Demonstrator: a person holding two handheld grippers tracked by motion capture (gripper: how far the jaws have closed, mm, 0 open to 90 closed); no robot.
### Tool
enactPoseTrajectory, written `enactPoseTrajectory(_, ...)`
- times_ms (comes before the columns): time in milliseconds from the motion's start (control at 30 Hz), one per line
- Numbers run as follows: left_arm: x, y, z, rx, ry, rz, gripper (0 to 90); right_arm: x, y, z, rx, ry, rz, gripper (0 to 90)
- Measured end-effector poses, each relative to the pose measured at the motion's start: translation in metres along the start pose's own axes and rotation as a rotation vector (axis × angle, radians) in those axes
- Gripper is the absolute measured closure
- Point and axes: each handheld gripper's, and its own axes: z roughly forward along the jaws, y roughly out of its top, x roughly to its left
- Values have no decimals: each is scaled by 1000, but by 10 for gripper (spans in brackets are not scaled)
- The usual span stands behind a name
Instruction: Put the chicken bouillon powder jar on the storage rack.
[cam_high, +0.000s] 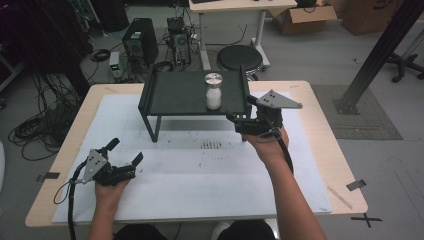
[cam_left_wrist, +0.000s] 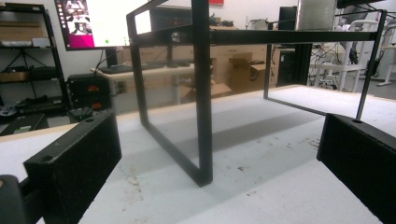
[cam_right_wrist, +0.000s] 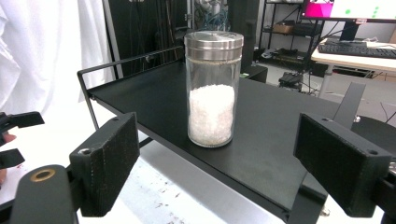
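Workshop floor with cables, a computer tower (cam_high: 140, 42), a round black stool (cam_high: 239, 57) and cardboard boxes behind; in front, a light wooden bench (cam_high: 320, 125) covered by a scuffed white mat (cam_high: 200, 170).

Left gripper (cam_high: 125, 159): held in the person's left hand (cam_high: 109, 187) at the near left of the mat, fingers spread wide with nothing between them, pointing toward the black rack. In the left gripper view its fingers (cam_left_wrist: 74, 163) frame the rack's near leg (cam_left_wrist: 201, 93).

Black metal rack (cam_high: 180, 95): a raised flat shelf on thin legs, standing on the far middle of the mat.

Glass shaker jar (cam_high: 213, 91): steel lid, partly filled with white grains, upright on the right part of the rack's shelf.

Right gripper (cam_high: 239, 114): held in the right hand (cam_high: 267, 145) just beside the rack's near right corner, fingers (cam_right_wrist: 109, 158) parted and empty, aimed at the jar (cam_right_wrist: 212, 88) and apart from it.
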Motion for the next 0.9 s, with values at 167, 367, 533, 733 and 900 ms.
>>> enactPoseTrajectory(167,0,0,0,1,1,0,2,0,-6,-5,-14,8,5,124)
enactPoseTrajectory(367,0,0,0,1,1,0,2,2,-16,-7,-19,16,7,105)
enactPoseTrajectory(533,0,0,0,1,1,-1,2,2,-24,-10,-24,20,10,92)
enactPoseTrajectory(733,0,0,0,2,1,-1,2,4,-31,-17,-47,29,4,74)
enactPoseTrajectory(900,0,0,0,2,0,-1,2,6,-39,-21,-61,38,3,61)
